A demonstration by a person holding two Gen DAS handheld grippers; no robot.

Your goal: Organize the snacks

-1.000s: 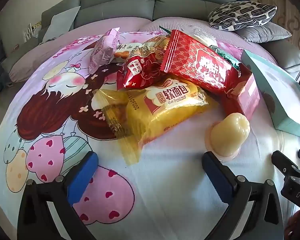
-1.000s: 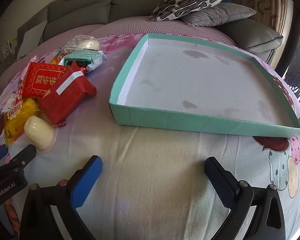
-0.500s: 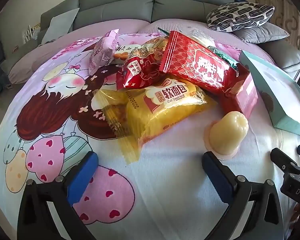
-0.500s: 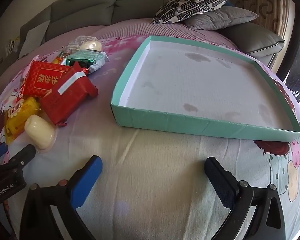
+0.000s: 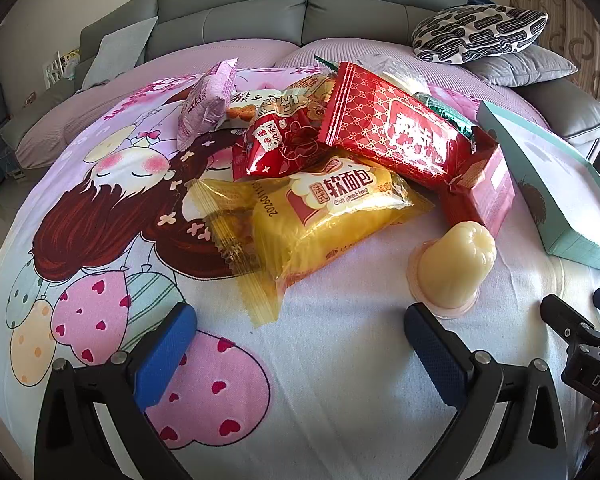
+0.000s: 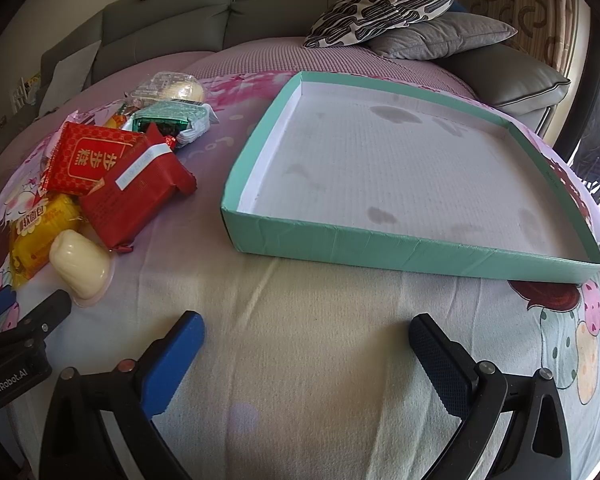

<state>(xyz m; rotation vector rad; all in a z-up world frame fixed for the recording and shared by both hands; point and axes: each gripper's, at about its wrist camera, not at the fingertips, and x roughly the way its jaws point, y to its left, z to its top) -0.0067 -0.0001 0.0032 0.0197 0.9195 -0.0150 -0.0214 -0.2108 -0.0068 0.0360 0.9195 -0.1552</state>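
Left wrist view first: my left gripper (image 5: 300, 332) has its jaws spread wide with nothing between them, hovering low over the cartoon bedsheet (image 5: 100, 216). Just ahead of the right-hand pad (image 5: 432, 344) sits the jelly cup (image 5: 452, 264), lying on its side with the flat rim toward me. I judge it light but slick and rounded, likely to squirt out of a pinch, so I'd close across the ribbed body, not the thin rim. Straight ahead is the yellow bread bag (image 5: 328, 216), puffy and soft; I reckon it crushes easily, so a gentle bite on the crimped seal nearest me looks best. Behind it the heap climbs: a red wafer pack (image 5: 392, 132) leaning on top, a small red pouch (image 5: 280, 144), a red box (image 5: 480, 188) to the right, a pink packet (image 5: 208, 104) at the back.

Right wrist view: my right gripper (image 6: 304, 356) is also gaping and empty, low over bare sheet, pointed at the near wall of the teal tray (image 6: 380, 248). Nothing lies in the tray. The heap sits well to its left, with a green packet (image 6: 172, 120) and a clear tub (image 6: 168, 86) farthest back, and the left gripper's body shows at the frame's left edge.
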